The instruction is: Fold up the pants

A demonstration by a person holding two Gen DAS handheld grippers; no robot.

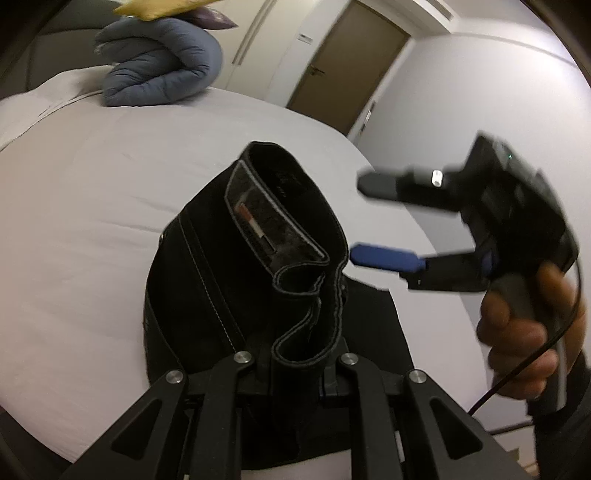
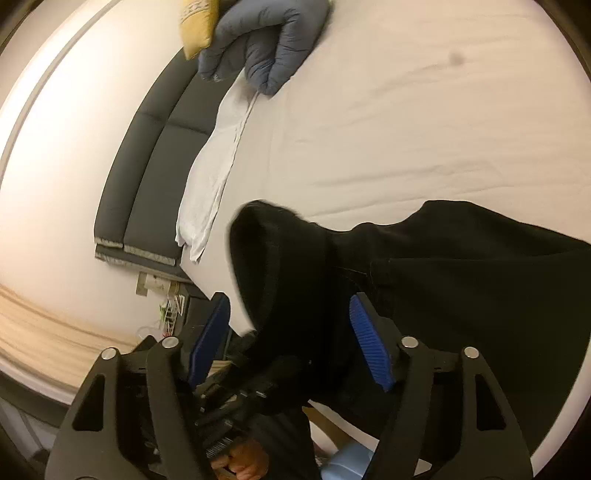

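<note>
A: Left wrist view first. We count one pair of black pants (image 1: 255,266), one bed (image 1: 92,221), one rolled blue duvet (image 1: 162,70) at the far end with a yellow cushion (image 1: 155,7) on top of it, and one brown door (image 1: 351,62) beyond.

B: Fingers?

A: The left gripper (image 1: 295,354) is pinching the pants' waistband hem, lifting that end off the sheet; the waistband opening with its label faces the camera. The right gripper (image 1: 384,218) hangs in the air just right of the pants, fingers spread, one blue pad (image 1: 384,256) showing, nothing between them. We also see the right hand (image 1: 524,332) on its handle with a black cable trailing.

B: Right wrist view?

A: Same pants (image 2: 424,280), draped over the bed's near edge, a raised blurred fold in front of the right gripper (image 2: 291,339). Two blue pads (image 2: 369,347) wide apart, cloth near but not gripped. Only here: a dark headboard (image 2: 147,177), a white pillow (image 2: 210,177) beside it, duvet (image 2: 262,44) and cushion (image 2: 197,26) above. No door in this one. The raised fold blocks the bed's edge behind it.
</note>
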